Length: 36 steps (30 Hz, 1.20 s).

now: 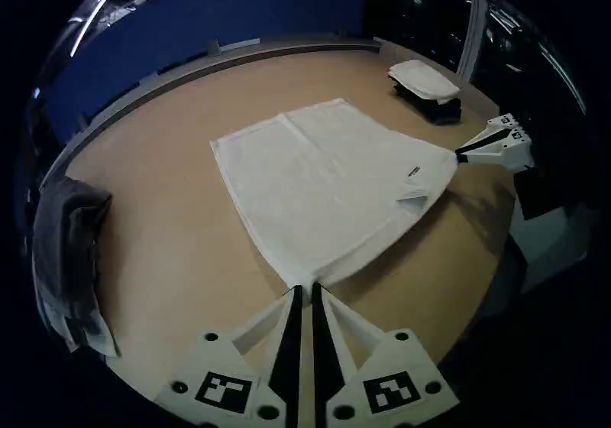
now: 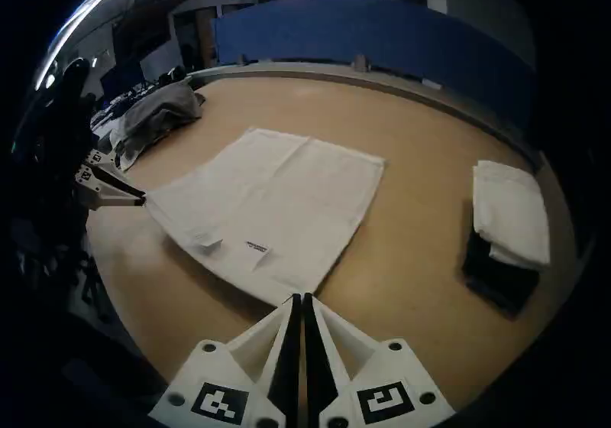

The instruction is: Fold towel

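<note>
The white towel lay spread flat just ahead of my fingertips. My left gripper pinched one near corner and my right gripper the other, both closed to a slit. The corners themselves were hidden between the fingers. Farther out on the wooden table, a grey cloth hung over the edge. A white folded pile sat on something dark I couldn't make out. Beyond stood a blue partition in a dim room.

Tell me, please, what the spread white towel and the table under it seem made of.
The towel looks like soft matte cotton cloth: it shows creases and a turned-up corner. The table looks like smooth tan wood or laminate, faintly glossy; which is unclear.
</note>
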Tool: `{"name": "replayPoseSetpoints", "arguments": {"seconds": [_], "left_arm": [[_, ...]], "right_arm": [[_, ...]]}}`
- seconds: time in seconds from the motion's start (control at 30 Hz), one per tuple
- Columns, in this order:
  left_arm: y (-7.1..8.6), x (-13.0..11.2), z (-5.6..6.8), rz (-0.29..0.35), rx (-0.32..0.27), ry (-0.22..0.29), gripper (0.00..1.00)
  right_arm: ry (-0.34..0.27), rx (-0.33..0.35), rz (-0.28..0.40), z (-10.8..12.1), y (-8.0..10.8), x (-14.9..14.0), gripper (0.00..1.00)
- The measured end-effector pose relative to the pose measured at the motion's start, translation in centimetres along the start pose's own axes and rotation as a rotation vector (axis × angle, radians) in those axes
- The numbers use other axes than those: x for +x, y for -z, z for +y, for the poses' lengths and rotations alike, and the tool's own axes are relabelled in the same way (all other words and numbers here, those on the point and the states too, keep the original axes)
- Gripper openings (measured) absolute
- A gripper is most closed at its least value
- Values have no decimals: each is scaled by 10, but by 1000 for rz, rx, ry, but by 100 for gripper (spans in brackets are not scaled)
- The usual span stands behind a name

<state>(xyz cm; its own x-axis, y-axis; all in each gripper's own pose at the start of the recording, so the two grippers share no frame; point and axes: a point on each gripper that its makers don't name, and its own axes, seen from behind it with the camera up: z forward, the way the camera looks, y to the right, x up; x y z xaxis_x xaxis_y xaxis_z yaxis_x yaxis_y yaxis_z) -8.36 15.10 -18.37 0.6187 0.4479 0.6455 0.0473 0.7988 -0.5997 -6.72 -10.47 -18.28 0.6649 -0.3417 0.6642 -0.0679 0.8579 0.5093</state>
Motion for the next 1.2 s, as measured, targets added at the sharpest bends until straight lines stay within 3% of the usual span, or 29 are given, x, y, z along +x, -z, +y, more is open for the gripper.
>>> {"name": "replayPoseSetpoints", "arguments": {"seconds": [0.57,0.8,1.2], "left_arm": [[42,37,4,54,11,52,9],[56,44,5,56,10,60,9],[72,47,10,66,1,116,9]], "right_arm": [[-9,-3,57,-3,40,36,2],[-12,-3,74,-4,54,50,2],[-27,5,80,-10,70,54,2]]}}
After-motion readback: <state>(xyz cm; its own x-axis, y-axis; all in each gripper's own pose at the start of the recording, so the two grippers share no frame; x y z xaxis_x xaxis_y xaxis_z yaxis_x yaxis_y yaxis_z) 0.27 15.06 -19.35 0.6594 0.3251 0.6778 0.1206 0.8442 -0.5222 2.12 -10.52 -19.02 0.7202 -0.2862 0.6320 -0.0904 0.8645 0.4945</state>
